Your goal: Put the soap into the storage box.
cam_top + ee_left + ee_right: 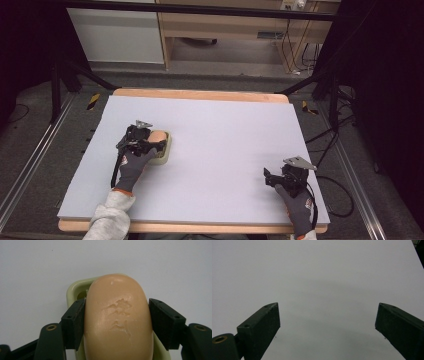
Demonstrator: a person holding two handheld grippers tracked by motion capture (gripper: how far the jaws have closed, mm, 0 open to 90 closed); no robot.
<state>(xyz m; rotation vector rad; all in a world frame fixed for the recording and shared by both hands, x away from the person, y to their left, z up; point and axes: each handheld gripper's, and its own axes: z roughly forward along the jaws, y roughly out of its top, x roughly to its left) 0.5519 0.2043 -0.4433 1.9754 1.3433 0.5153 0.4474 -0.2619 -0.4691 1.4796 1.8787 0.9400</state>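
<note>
**Soap being gripped over its dish**

The soap (pixel 117 320) is being clamped across its width by the left gripper (pixel 117 322), both pads pressed flat against its sides. It is being held over the pale dish (pixel 72 288), toward the left edge of the tabletop (pixel 225 130); whether it is touching the dish cannot be told. The right gripper (pixel 327 325) is being held wide, with nothing between its jaws, near the front right corner. For a clean step, the bar is best kept level and moved slowly, since soap is judged slippery; squeezing harder is being advised against, as the surface is already being marked.
</note>
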